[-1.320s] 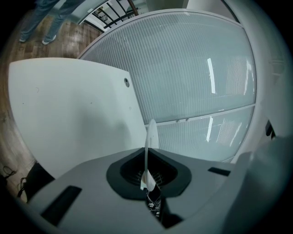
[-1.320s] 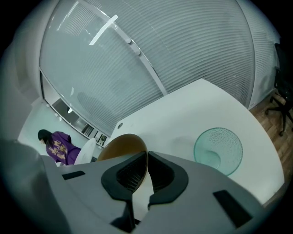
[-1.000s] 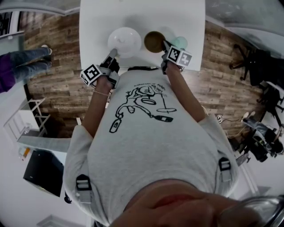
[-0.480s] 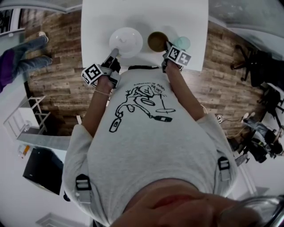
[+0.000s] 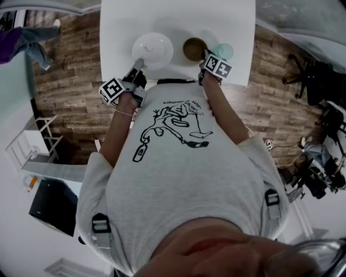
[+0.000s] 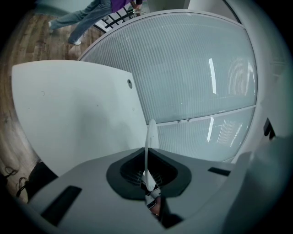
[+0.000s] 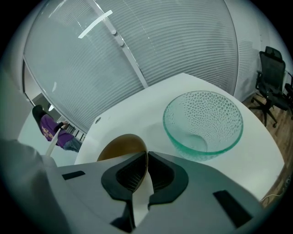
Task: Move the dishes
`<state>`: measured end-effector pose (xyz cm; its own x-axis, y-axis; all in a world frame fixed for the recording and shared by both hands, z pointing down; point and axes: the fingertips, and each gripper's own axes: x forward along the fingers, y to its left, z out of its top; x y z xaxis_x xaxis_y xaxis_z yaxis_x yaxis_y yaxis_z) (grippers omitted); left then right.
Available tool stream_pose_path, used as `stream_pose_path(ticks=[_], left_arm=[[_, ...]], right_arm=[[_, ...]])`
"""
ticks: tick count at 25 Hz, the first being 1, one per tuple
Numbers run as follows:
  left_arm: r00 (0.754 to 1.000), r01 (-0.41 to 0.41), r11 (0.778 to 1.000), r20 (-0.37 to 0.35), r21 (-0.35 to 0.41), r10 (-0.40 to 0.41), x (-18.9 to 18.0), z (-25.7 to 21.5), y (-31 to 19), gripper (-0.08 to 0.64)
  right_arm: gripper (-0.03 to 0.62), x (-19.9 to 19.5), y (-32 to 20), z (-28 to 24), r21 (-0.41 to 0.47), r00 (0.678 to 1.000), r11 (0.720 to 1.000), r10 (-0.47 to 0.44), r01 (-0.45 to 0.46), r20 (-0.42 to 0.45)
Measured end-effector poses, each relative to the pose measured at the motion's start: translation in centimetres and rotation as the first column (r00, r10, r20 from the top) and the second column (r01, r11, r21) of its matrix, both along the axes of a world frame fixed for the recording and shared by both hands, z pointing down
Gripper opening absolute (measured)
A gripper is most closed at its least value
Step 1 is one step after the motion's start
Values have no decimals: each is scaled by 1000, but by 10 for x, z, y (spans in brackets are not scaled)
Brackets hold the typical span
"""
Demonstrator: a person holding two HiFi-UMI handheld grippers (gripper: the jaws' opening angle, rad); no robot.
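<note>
Under you is a wood-plank floor (image 5: 70,65), and in front of you stands the white rectangular table (image 5: 178,16) that carries all three dishes along its near edge. A ribbed frosted glass wall (image 7: 137,50) rises behind it.

The largest dish is the round white plate (image 5: 153,48), on the left. Your left gripper (image 5: 138,66) has it by the near rim. In the left gripper view the plate shows edge-on as a thin white blade (image 6: 149,135), and the dark pads (image 6: 132,173) are pressed together on it.

To its right sits the clear green dimpled glass bowl (image 7: 203,121), resting on the table near the right edge, with nothing holding it.

Between plate and glass bowl is the small brown bowl with a pale outside (image 5: 193,48). Your right gripper (image 5: 206,55) reaches in from its near right side and pinches the bowl's rim, one pad inside and one outside (image 7: 145,171). Whether this bowl touches the tabletop I cannot tell.
</note>
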<state>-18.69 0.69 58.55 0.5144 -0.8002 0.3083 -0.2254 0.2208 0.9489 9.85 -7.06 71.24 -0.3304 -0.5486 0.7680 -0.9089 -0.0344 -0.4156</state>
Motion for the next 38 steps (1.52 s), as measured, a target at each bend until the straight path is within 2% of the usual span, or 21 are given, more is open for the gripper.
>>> stream_pose_path(ticks=[16, 25, 27, 30, 38], left_arm=[[1000, -3, 1000, 2, -3, 3, 3, 0, 1, 9], [1000, -5, 1000, -3, -7, 5, 4, 2, 1, 9], [1000, -5, 1000, -3, -10, 5, 4, 3, 1, 9], [1000, -3, 1000, -9, -7, 3, 5, 3, 0, 9], [1000, -9, 1000, -3, -5, 9, 2, 15, 1, 9]], right_arm=[[44, 10, 0, 13, 18, 999, 1000, 16, -16, -33], [49, 3, 1, 18, 16, 1000, 1000, 18, -18, -1], [62, 3, 1, 18, 15, 1000, 1000, 18, -18, 5], [118, 2, 3, 17, 4, 1000, 1000, 21, -21, 16], [160, 2, 16, 12, -26, 998, 999, 32, -31, 48]])
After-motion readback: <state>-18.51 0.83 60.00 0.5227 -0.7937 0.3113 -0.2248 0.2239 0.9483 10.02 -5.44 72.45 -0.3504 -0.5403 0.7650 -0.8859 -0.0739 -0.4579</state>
